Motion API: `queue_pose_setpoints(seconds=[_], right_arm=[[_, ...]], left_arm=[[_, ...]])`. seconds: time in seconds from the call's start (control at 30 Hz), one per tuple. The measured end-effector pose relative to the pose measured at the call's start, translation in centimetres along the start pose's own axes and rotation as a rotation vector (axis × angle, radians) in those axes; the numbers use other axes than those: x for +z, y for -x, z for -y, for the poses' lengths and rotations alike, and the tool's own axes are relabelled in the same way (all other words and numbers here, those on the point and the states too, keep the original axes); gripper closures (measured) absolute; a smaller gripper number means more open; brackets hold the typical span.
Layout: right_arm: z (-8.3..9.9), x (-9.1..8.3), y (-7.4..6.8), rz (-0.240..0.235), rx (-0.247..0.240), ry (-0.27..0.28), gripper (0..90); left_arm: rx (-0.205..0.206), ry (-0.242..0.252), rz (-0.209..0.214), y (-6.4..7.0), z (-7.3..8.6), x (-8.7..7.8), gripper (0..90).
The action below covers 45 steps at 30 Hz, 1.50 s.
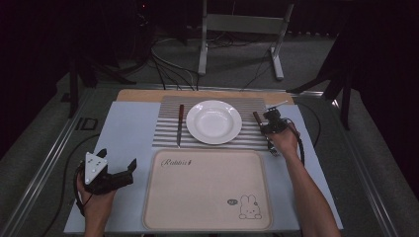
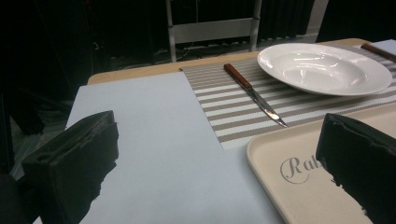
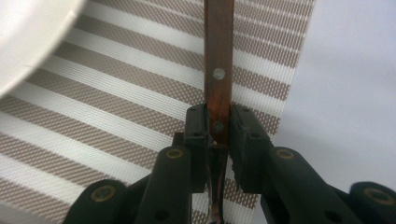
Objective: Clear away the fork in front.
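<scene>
A white deep plate (image 1: 214, 121) sits on a striped placemat (image 1: 168, 133). To its left a wooden-handled knife (image 1: 179, 124) lies along the placemat. To the plate's right lies a wooden-handled utensil (image 1: 257, 117), low on the placemat's right edge, with my right gripper (image 1: 271, 126) shut on it. In the right gripper view the jaws pinch the riveted handle (image 3: 218, 60) at my right gripper (image 3: 218, 128). My left gripper (image 1: 117, 159) rests open over the pale blue mat, left of the beige tray (image 1: 207, 190). Nothing lies between its jaws at my left gripper (image 2: 215, 172).
The beige tray (image 2: 299, 186) bears a rabbit drawing and script lettering. In the left gripper view the knife (image 2: 254, 95) and the plate (image 2: 324, 67) lie ahead. A pale blue mat (image 1: 128, 128) covers the table. A metal frame (image 1: 242, 29) and cables lie beyond the far edge.
</scene>
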State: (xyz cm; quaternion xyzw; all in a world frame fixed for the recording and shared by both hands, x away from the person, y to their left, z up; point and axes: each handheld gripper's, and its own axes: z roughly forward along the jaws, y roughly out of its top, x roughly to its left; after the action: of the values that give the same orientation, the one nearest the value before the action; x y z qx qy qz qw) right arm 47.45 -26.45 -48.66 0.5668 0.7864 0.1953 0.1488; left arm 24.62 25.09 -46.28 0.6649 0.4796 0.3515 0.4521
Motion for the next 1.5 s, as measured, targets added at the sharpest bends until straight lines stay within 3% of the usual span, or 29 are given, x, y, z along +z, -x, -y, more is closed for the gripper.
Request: queue_pose_setpoints(seconds=[0.33,0.67,1.03,1.37,1.5], right_arm=[[1.7,-3.6,-1.4,0.031,-0.054,0.230,78.2],[2.6,-7.0,-2.0,-0.012,-0.026,0.416,78.1],[4.3,-8.4,-3.8,-0.075,-0.035,0.512,78.1],[5.9,-9.8,-5.3,-0.128,-0.044,0.578,78.0],[6.4,-10.2,-6.1,-0.147,-0.052,0.598,78.0]], left_arm=[[0.012,-0.009,0.006,0.4,0.0,0.2,0.0],[0.010,-0.001,0.012,0.9,-0.3,0.1,0.0],[0.003,-0.001,0.030,1.7,-1.8,0.5,0.0],[0.065,-0.008,0.067,4.2,-4.3,1.5,0.0],[0.070,0.004,0.085,5.1,-5.5,2.0,0.0]])
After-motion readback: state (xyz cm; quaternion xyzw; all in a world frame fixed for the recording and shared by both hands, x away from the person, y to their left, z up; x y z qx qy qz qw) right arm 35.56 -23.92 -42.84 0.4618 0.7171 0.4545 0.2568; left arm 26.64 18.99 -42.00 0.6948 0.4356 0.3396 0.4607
